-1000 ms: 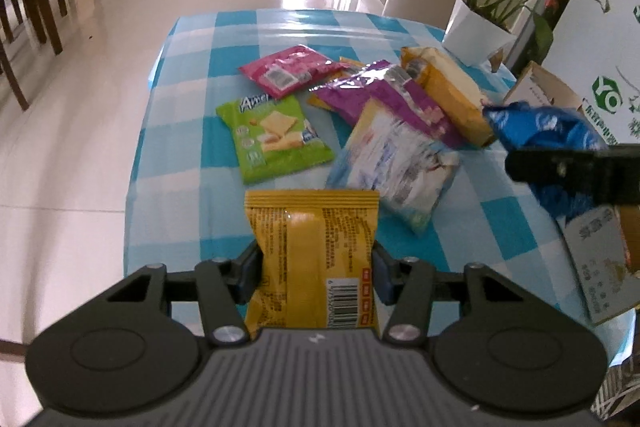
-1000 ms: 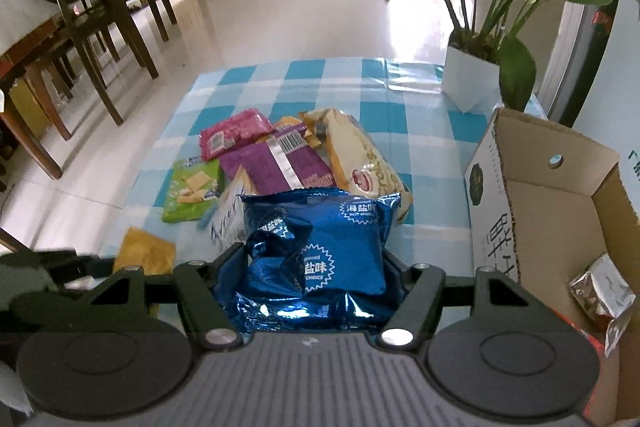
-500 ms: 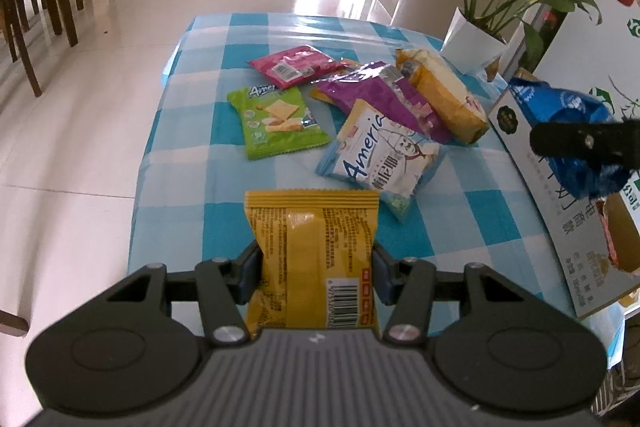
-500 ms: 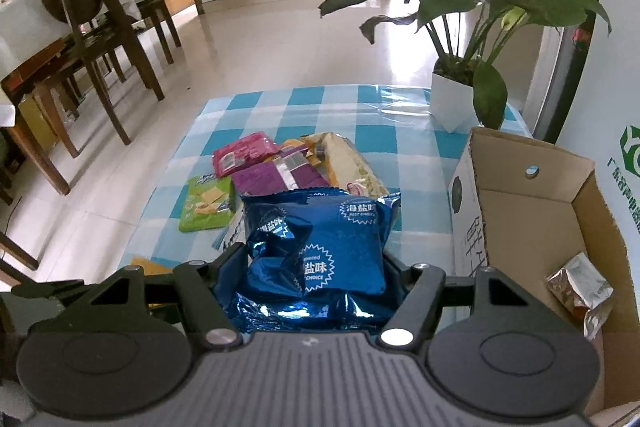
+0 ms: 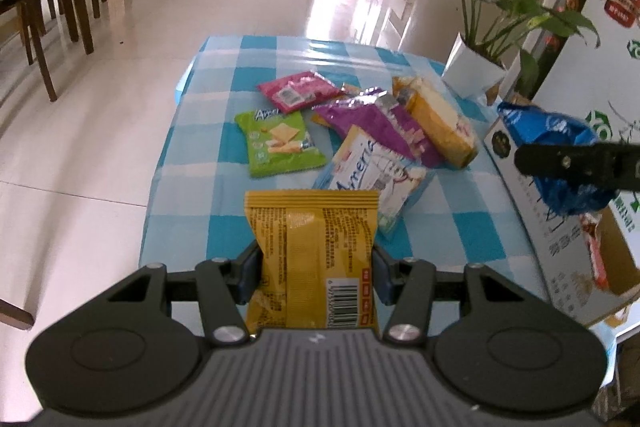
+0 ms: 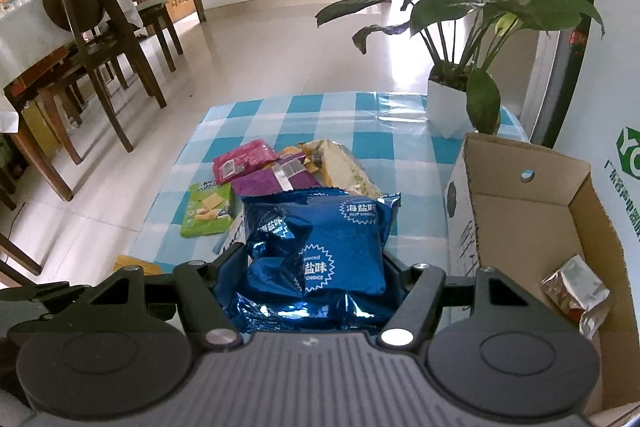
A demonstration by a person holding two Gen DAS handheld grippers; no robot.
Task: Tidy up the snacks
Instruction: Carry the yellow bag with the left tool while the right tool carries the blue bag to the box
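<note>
My left gripper [image 5: 314, 273] is shut on a yellow snack packet [image 5: 314, 251], held above the near edge of the checked table [image 5: 224, 99]. My right gripper [image 6: 314, 275] is shut on a crumpled blue snack bag [image 6: 320, 247], held beside the open cardboard box [image 6: 516, 211]; the blue bag also shows in the left wrist view [image 5: 556, 143] at the box's edge. Loose snacks lie on the table: a green cracker packet [image 5: 278, 143], a pink packet [image 5: 300, 91], a purple bag [image 5: 376, 123], an orange bag [image 5: 436, 121] and a white-blue bag [image 5: 376, 179].
A silver packet [image 6: 576, 287] lies inside the box. A potted plant in a white pot [image 6: 448, 107] stands at the table's far right corner. Wooden chairs [image 6: 100, 39] stand on the tiled floor to the left. A large printed carton [image 5: 600, 67] rises behind the box.
Both grippers have lifted and drawn back with their packets, so the table looks smaller and farther. The blue bag has moved right toward the box.
</note>
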